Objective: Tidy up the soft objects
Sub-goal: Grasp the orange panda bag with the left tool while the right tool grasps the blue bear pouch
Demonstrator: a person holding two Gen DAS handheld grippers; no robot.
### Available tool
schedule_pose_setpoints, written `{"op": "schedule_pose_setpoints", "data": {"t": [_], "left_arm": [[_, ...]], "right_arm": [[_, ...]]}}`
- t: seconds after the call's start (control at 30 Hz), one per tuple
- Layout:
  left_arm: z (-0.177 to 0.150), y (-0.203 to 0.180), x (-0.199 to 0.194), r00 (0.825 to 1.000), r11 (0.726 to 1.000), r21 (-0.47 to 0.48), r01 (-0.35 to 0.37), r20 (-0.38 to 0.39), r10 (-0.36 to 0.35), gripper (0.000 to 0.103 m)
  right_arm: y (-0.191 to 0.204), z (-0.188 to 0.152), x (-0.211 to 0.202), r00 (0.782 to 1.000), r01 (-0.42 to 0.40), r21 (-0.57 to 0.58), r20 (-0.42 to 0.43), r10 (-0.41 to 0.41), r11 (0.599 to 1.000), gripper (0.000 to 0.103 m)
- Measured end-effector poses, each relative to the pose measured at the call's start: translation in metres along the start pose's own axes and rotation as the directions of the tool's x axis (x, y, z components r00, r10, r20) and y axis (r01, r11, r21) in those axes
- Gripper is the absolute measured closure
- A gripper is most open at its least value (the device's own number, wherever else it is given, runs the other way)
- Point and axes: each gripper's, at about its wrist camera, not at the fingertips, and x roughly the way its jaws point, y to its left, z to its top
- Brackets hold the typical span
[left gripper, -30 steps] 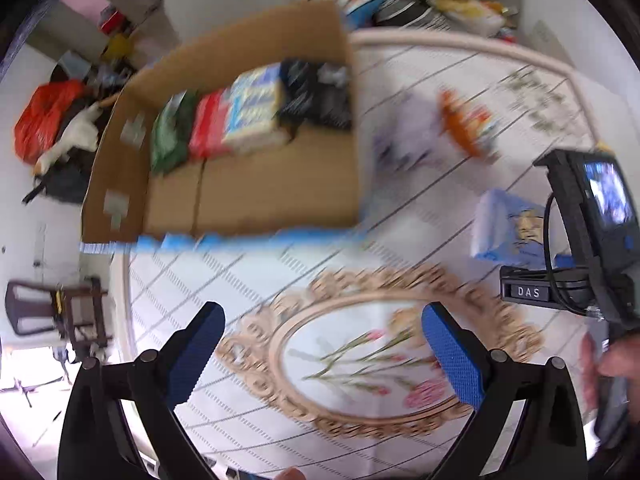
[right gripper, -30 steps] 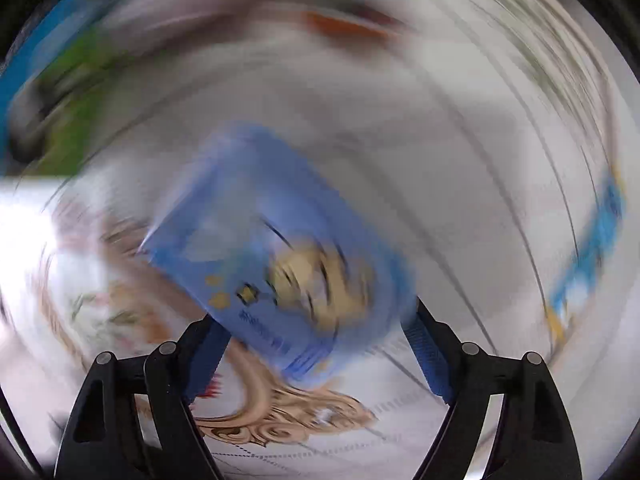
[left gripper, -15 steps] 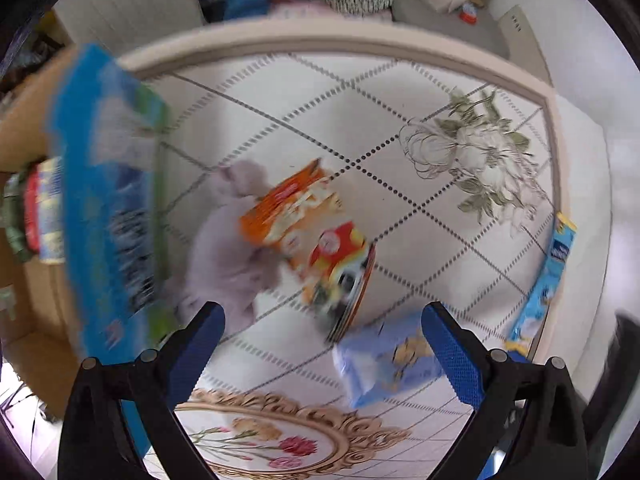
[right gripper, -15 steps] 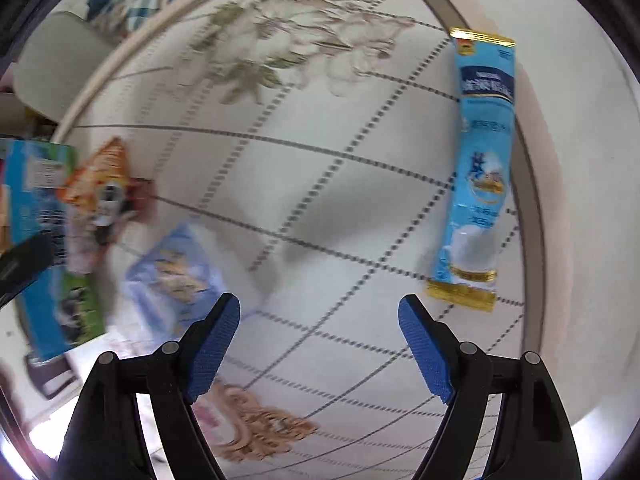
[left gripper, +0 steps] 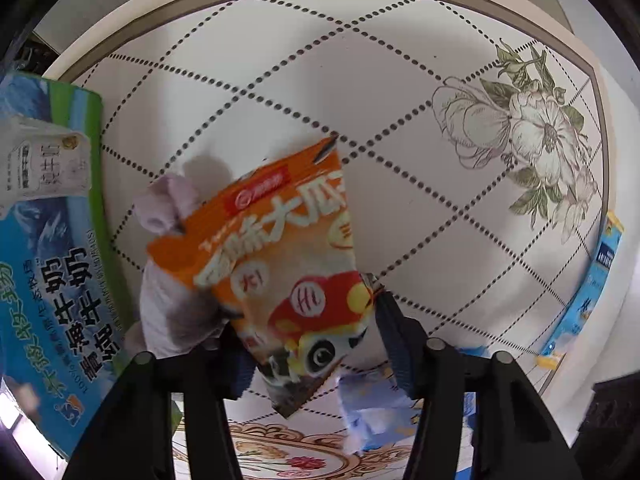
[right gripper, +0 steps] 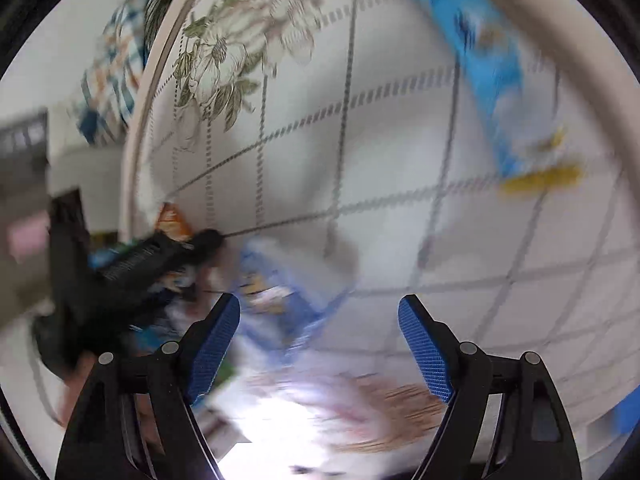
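In the left wrist view my left gripper point(left gripper: 314, 344) has its jaws around the lower end of an orange snack bag point(left gripper: 280, 248) with a red-capped cartoon face; the pads look to be touching it. A pale lilac soft cloth point(left gripper: 168, 280) lies under the bag's left side. A light blue soft pack point(left gripper: 372, 408) lies just right of the gripper. In the blurred right wrist view my right gripper point(right gripper: 320, 344) is open and empty above that light blue pack point(right gripper: 280, 304). The left gripper body point(right gripper: 132, 276) shows at its left.
A blue and green milk carton box point(left gripper: 52, 240) stands at the left. A long blue sachet lies by the table's right rim point(left gripper: 584, 292), also in the right wrist view point(right gripper: 488, 64). The round table point(left gripper: 360, 100) has a beige rim.
My left gripper has moved forward and closed in around the orange snack bag. My right gripper has swung left and down toward the light blue pack; its view is now blurred.
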Motion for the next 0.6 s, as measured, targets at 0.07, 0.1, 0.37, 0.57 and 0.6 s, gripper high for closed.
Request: {"op": "schedule_pose_setpoints", "data": {"t": [0.07, 0.1, 0.37, 0.57, 0.6], "left_arm": [[-0.005, 0.006, 0.001, 1.0, 1.0, -0.009, 0.004, -0.001, -0.004, 0.056], [-0.007, 0.01, 0.002, 1.0, 1.0, -0.014, 0.014, -0.005, -0.014, 0.056], [-0.028, 0.029, 0.001, 1.0, 1.0, 0.009, 0.016, -0.01, -0.016, 0.057], [-0.062, 0.01, 0.006, 1.0, 0.998, 0.057, 0.003, 0.005, -0.003, 0.057], [-0.069, 0.008, 0.007, 1.0, 0.998, 0.067, -0.004, 0.01, 0.003, 0.057]], "right_arm": [[-0.001, -0.004, 0.013, 0.999, -0.044, 0.047, -0.018, 0.045, 0.998, 0.019], [0.002, -0.003, 0.021, 0.997, -0.063, 0.071, -0.031, 0.065, 0.995, 0.019], [0.019, -0.008, 0.064, 0.99, 0.116, -0.011, -0.074, -0.116, 0.993, 0.08], [0.039, 0.0, 0.042, 0.9, 0.419, -0.365, 0.047, -0.433, 0.831, 0.083], [0.046, -0.001, 0.038, 0.853, 0.501, -0.441, 0.106, -0.512, 0.744, 0.083]]}}
